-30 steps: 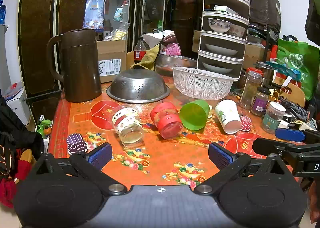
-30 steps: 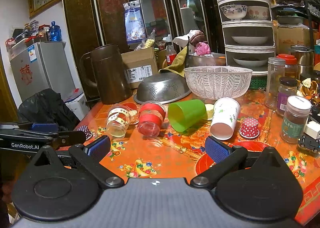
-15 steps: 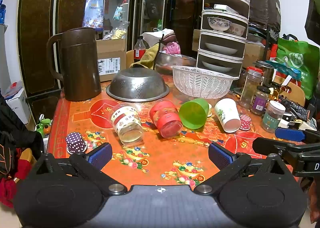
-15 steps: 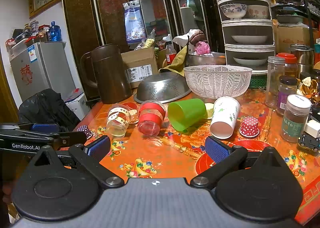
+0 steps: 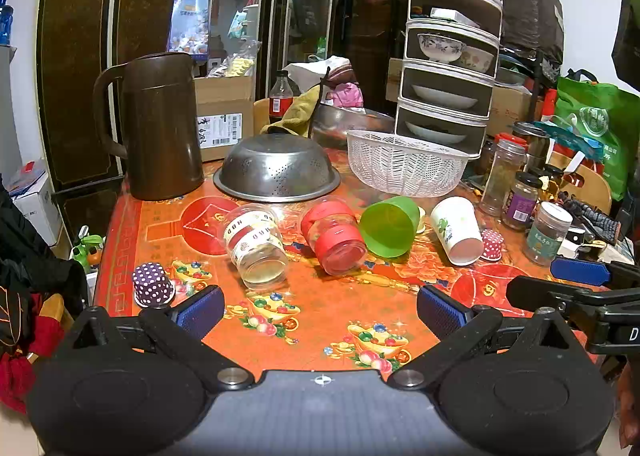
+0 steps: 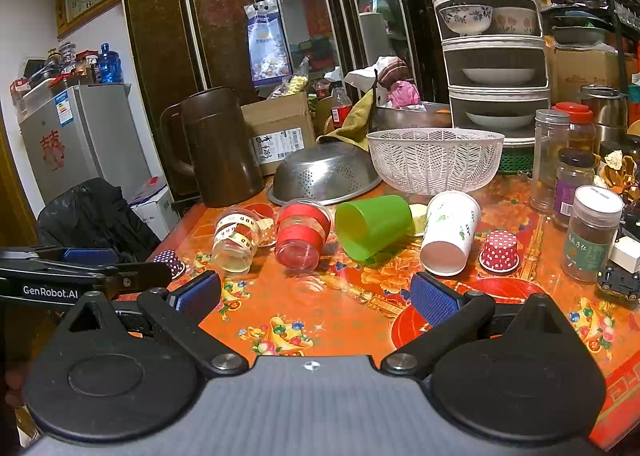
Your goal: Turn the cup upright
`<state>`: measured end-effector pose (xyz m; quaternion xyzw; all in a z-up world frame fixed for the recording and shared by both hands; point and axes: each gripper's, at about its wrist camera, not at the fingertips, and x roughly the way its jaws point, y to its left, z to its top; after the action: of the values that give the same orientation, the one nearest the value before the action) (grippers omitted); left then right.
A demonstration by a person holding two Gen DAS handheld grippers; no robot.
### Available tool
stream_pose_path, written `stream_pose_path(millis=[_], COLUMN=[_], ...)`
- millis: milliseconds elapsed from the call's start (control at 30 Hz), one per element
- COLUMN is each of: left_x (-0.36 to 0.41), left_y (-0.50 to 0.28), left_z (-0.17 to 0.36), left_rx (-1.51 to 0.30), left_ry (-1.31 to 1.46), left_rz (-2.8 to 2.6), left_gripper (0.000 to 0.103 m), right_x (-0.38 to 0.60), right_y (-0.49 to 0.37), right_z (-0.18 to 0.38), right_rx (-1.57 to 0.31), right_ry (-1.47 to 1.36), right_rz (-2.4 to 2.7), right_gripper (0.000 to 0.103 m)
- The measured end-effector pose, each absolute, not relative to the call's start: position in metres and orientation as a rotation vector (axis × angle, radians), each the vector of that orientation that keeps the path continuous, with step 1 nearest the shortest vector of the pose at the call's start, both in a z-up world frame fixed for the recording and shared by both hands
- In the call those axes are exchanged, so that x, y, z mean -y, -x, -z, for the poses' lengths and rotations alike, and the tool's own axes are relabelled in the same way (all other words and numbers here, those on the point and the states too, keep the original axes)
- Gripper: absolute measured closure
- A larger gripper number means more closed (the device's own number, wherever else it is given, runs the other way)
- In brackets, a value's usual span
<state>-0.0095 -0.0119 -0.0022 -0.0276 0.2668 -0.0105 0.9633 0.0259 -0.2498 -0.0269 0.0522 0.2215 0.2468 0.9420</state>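
While four cups (image 5: 386, 227) lie tipped ahead, both the left tool (image 5: 320, 308) and right tool (image 6: 316, 296) gape wide, holding nothing

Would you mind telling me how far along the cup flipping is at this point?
Nothing is done yet: the clear cup, red cup, green cup and white paper cup all lie on their sides. The left gripper and right gripper are open, holding nothing. All four remain.

Both grippers look alike: the left gripper (image 5: 320, 308) and right gripper (image 6: 316, 296) each have matte black linkage arms, round black hubs, silver pivot screws, a grey ribbed body with a small crosshair mark, and blue ribbed fingertip pads (image 5: 200, 310). White "GenRobot.AI" lettering (image 6: 50, 291) shows at mid-left of the right wrist view.
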Motion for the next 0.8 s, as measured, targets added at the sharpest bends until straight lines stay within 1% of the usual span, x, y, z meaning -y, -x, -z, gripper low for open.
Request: stream_pose_path(millis=[533,633,733,800], left_x=[0.013,0.019,0.045,0.067], left_y=[0.000,-0.017,-0.048,-0.075], left_z=[0.003,-0.007,-0.020,-0.020], left_rx=[-0.563,-0.619,-0.649,-0.709], left_ry=[0.077,0.153,0.119,0.091], left_rz=[0.030,0.102,0.137,0.170], left_gripper=[0.000,0.000,0.000,0.000], right_x=[0.252,0.261,0.281,0.297], right_y=[-0.027,-0.026,-0.023,-0.021], right_z=[0.031,0.038,0.047,0.054], right_rx=[-0.460,-0.471,-0.470,-0.475], right_ry=[-0.109,-0.124,-0.163,-0.193], right_rz=[-0.509,-0.508,-0.474,-0.454], right_gripper=[0.001,0.001,0.001,0.001])
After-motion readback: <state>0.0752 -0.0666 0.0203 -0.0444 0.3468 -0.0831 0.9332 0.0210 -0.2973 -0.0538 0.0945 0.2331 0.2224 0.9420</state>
